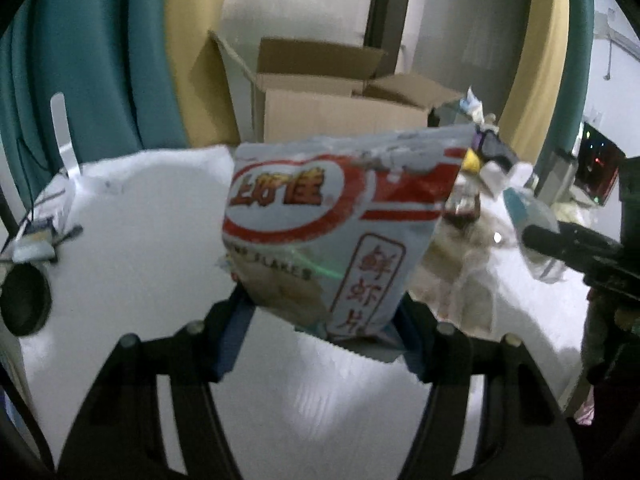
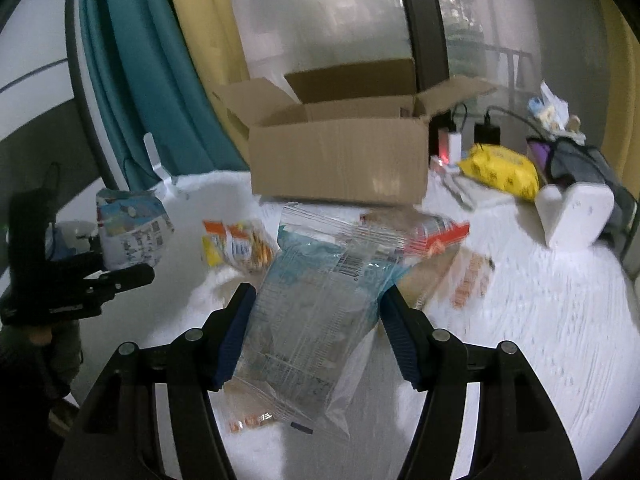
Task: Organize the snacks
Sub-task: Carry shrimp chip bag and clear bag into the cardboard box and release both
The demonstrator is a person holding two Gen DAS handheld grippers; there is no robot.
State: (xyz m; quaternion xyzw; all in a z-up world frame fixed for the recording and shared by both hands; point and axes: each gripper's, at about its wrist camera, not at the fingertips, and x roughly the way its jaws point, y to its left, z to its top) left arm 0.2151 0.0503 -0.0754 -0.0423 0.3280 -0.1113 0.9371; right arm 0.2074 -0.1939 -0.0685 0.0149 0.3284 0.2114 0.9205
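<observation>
My left gripper (image 1: 322, 306) is shut on a white and red shrimp-chip bag (image 1: 332, 224) and holds it up above the white table; the same bag shows in the right wrist view (image 2: 130, 232) at the left. My right gripper (image 2: 318, 298) has its fingers around a clear and blue snack bag (image 2: 316, 292) that lies on the table; the fingers stand wide and I cannot tell if they press it. An open cardboard box (image 2: 340, 160) stands at the back of the table, also in the left wrist view (image 1: 340, 116).
Small orange snack packs (image 2: 236, 246) and a red-trimmed clear bag (image 2: 420, 232) lie before the box. A yellow pack (image 2: 500, 174), chargers (image 2: 454, 146), a white holder (image 2: 576, 216) and a grey bag (image 2: 580, 160) sit at the right. Teal and yellow curtains hang behind.
</observation>
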